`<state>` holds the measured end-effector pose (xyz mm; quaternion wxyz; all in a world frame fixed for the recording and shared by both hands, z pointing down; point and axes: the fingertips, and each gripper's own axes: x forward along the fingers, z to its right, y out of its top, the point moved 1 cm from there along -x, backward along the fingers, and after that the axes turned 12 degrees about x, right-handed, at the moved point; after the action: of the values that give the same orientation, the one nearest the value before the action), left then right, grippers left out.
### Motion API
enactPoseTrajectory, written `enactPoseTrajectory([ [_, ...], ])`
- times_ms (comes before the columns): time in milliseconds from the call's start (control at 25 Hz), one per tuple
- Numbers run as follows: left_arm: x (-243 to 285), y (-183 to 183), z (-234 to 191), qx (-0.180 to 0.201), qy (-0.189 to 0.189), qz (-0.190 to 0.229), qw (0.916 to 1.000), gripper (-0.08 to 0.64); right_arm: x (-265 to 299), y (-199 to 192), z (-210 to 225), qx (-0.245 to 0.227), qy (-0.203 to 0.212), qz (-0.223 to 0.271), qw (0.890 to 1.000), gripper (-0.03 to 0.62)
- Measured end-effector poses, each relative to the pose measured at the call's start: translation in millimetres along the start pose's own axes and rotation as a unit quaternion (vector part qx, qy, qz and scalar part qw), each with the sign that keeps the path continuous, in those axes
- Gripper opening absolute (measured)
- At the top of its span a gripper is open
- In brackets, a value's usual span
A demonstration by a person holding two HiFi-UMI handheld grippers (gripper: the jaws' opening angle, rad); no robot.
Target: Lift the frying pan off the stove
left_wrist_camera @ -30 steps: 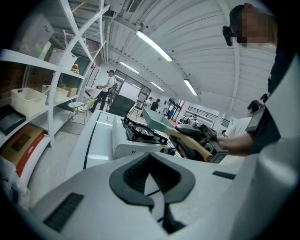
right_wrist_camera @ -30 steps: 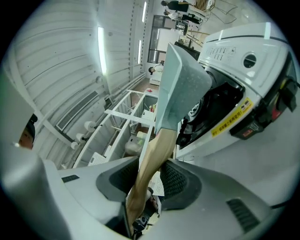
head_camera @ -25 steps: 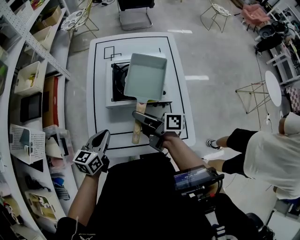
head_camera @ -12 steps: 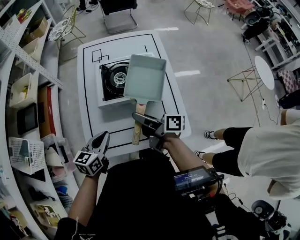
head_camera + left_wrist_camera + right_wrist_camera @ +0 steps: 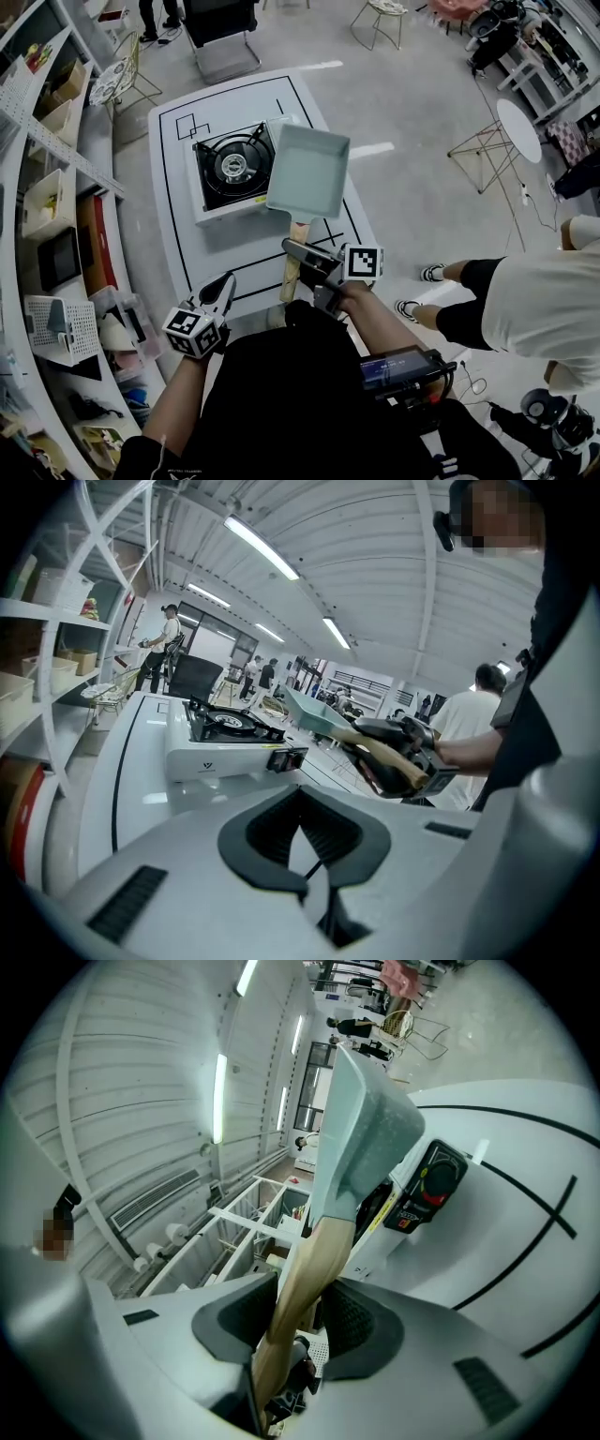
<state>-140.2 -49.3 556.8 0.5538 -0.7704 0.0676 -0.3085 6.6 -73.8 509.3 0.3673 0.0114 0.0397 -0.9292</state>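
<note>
Above the white bench — the square, pale-green frying pan, its wooden handle clamped in the right gripper's jaws, has shifted to the stove's 3 o'clock, uncovering the round burner; the left gripper's jaws sit together, empty.

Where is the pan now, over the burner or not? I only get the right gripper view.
Observer: Not over it. In the head view the pan is right of the burner, which is bare.
Operator: Is it up in the air?
Observer: Yes. The left gripper view shows it held higher than the stove.
Operator: What is the other gripper doing?
Observer: The left gripper is empty, its jaws together, held low at the person's left.
</note>
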Motion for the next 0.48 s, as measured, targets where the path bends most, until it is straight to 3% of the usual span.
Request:
enactPoseTrajectory([
  [480,11,-4,38,0.022,-0.065,0.002,0.9976,0.009,-59,-14,0,-0.016,-0.008,0.06,0.998,0.164],
])
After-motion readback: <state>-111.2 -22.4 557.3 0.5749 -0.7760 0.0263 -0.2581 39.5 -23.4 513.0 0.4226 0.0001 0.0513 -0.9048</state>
